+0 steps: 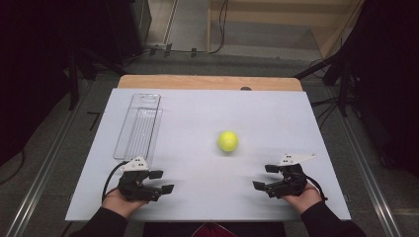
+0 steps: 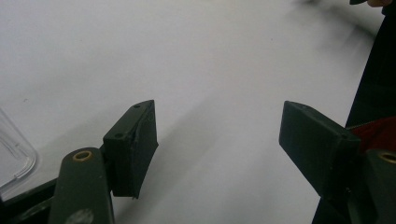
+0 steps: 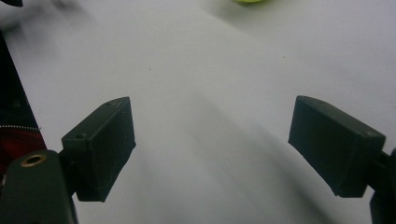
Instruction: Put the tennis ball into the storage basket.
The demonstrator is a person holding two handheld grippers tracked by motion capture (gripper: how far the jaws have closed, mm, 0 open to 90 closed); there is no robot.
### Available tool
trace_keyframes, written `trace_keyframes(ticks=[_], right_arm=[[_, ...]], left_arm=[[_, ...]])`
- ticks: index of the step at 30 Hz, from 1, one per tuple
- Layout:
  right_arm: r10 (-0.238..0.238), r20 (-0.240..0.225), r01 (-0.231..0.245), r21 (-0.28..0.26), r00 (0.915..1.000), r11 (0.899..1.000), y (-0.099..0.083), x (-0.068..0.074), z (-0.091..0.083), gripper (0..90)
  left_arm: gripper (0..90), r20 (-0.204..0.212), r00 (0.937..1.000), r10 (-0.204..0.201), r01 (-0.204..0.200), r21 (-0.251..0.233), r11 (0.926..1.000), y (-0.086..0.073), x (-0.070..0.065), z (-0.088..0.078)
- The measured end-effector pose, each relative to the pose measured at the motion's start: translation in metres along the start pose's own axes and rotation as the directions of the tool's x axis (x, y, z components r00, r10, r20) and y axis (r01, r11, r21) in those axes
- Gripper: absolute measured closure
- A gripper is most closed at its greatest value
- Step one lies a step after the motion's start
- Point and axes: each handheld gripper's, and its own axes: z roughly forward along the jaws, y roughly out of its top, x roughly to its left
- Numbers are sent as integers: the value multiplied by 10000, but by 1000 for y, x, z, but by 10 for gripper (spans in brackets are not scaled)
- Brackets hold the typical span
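**A:** Why are both hands just parked at the near edge of the white tabletop [image 1: 207,202]?

**B:** Looks like a ready pose to me. The left gripper [image 1: 162,181] and right gripper [image 1: 264,177] each rest on the board, tips turned inward. Both sets of jaws stand apart with nothing between them.

**A:** And the tennis ball [image 1: 228,140]?

**B:** It's sitting free mid-table, closer to the right gripper and apart from both. My guess is that hand goes for it.

**A:** Which way does it point?

**B:** It's round, so it has no long axis. The clear plastic tray [image 1: 138,128] has one: it runs away from the person, near end just beside the left gripper. It's empty, probably the drop spot.
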Motion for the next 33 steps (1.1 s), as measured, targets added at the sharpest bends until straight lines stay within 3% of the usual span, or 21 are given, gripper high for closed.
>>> trace_keyframes(ticks=[22, 33], right_arm=[[12, -80, -11, 101, 10000, 9999, 0, 0, 1, 127], [2, -84, -1, 133, 10000, 9999, -1, 1, 1, 127]], left_arm=[[256, 91, 9995, -317, 319, -253, 9992, 2, 1, 0], [259, 158, 9992, -358, 360, -72, 9993, 4, 1, 1]])
